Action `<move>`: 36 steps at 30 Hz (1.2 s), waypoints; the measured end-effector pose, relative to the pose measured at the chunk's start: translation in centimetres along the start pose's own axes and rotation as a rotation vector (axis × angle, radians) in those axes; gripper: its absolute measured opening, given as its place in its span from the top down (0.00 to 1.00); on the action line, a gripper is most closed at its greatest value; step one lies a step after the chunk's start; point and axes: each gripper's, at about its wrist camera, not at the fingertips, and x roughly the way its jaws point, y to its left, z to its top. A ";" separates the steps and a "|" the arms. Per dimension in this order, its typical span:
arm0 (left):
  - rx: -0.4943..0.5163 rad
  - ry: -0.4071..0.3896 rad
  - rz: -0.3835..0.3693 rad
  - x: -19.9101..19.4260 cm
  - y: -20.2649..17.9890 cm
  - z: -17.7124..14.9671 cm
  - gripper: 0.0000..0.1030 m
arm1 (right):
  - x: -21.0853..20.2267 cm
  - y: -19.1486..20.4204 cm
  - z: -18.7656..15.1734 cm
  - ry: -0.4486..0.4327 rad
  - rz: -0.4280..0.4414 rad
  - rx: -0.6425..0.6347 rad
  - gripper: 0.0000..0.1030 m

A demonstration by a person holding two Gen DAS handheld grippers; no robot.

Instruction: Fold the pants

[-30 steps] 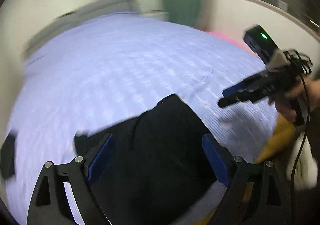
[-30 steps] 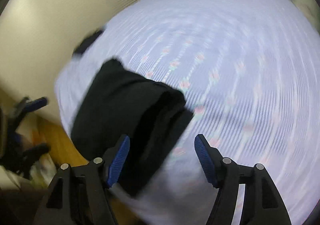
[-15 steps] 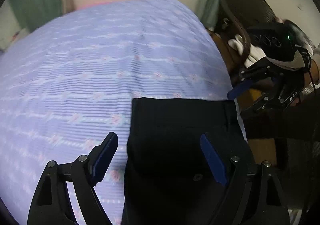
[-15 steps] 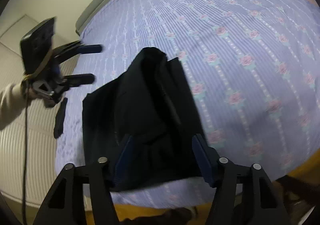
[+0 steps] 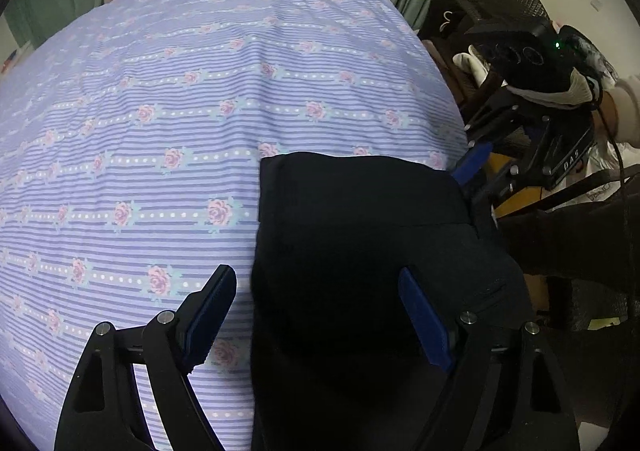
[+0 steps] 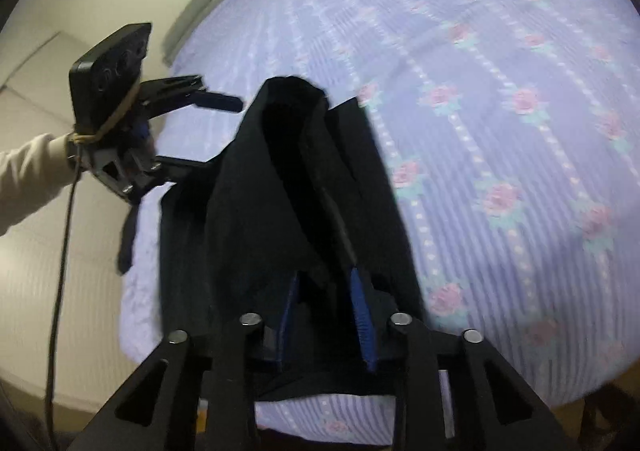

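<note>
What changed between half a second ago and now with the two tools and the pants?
The right tool has closed its fingers on a fold of the black pants, which were between its open fingers before. The left tool stays open over the pants, which remain folded on the floral bedspread.

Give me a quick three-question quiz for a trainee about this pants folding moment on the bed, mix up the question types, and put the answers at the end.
1. True or false: the left gripper is clamped on the black pants.
2. Multiple choice: what has the right gripper closed on? A) the bedspread B) the black pants C) a cable
3. Fill in: the pants lie on a striped bedspread printed with pink ____.

Key: 1. False, its fingers stand wide apart over the pants. 2. B, its blue pads pinch a raised fold of the cloth. 3. Roses.
</note>
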 end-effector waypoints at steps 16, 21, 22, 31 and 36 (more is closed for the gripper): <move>-0.003 -0.021 -0.030 1.2 -2.4 1.5 0.20 | -3.9 -2.0 -0.4 0.033 0.053 -0.032 0.91; 0.005 -0.013 -0.023 3.2 -2.3 3.2 0.19 | -4.6 -3.9 -1.3 0.029 -0.028 0.016 0.92; -0.001 -0.004 -0.016 3.7 -1.9 3.3 0.20 | -4.0 -4.6 -1.5 0.040 -0.046 0.035 0.92; -0.040 0.002 0.023 3.1 -0.1 4.1 0.20 | -3.2 -4.5 -1.6 -0.007 -0.091 0.088 0.84; -0.106 -0.074 0.084 -0.3 -0.7 3.6 0.20 | -4.4 -3.3 -1.7 -0.078 -0.149 0.139 0.48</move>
